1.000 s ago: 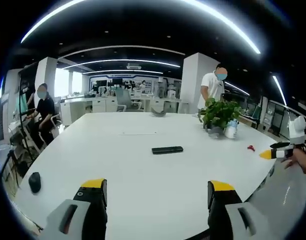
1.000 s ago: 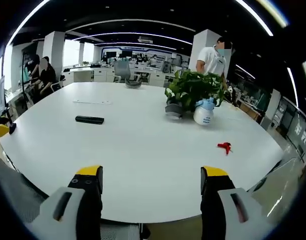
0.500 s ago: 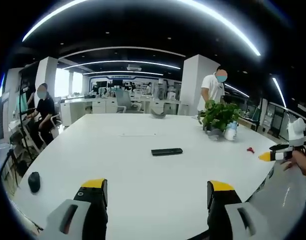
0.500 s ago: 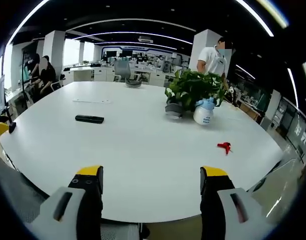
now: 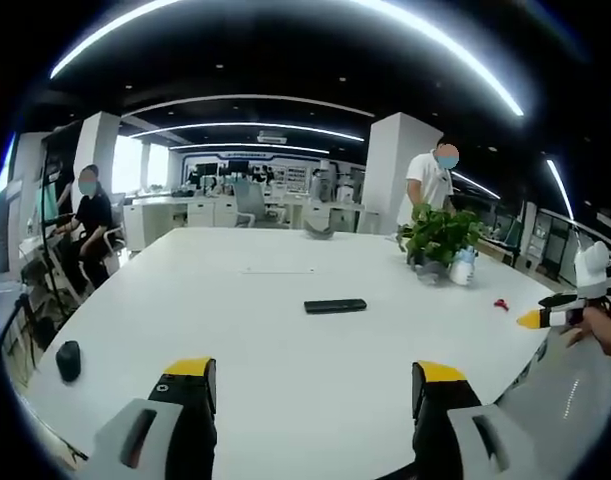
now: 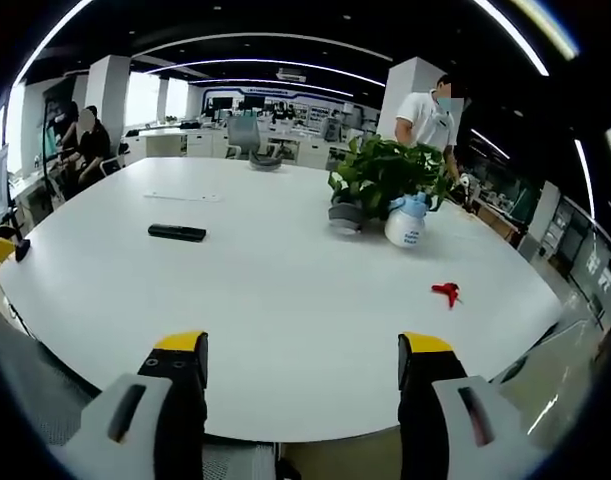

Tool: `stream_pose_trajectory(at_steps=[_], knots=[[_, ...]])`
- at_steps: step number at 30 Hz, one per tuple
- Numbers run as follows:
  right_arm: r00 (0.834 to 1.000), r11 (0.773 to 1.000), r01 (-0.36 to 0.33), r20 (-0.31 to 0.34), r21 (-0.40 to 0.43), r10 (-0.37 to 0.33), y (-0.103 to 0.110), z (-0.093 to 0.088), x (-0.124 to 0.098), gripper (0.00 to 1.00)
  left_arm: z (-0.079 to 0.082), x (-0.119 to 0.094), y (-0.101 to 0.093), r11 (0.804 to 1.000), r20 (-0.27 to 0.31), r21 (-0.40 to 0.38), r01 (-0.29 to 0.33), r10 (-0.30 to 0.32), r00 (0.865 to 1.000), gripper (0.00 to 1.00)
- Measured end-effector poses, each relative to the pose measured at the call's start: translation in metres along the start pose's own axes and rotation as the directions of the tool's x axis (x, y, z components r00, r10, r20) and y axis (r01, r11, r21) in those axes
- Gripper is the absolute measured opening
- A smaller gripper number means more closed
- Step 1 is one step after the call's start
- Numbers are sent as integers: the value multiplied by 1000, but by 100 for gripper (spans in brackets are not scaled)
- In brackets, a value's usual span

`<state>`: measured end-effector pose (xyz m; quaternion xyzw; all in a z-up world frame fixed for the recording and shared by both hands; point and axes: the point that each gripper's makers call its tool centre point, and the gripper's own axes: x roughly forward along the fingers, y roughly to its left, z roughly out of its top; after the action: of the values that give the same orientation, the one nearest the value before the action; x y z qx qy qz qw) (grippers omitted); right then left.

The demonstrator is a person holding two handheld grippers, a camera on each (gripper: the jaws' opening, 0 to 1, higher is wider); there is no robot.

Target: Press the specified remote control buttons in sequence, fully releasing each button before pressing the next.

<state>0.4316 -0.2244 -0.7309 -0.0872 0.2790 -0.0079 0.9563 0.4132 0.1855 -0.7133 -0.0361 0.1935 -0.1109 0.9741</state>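
Hovering with jaws spread wide and empty, the left gripper [image 5: 312, 385] and right gripper [image 6: 303, 360] sit at the white table's [image 6: 285, 290] edge, well apart from the black remote control [image 5: 335, 306] lying flat mid-table.

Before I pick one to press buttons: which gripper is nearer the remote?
Left, probably. The left gripper faces the remote almost straight ahead; the right gripper has it further off, toward its left.
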Motion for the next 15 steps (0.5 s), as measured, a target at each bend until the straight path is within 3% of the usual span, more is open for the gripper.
stream_pose_trajectory(at_steps=[15], knots=[[999,999,-37,0,10,37,8,1,0,81,-7,2,-5,999,-50,13,31,-30,998,78]])
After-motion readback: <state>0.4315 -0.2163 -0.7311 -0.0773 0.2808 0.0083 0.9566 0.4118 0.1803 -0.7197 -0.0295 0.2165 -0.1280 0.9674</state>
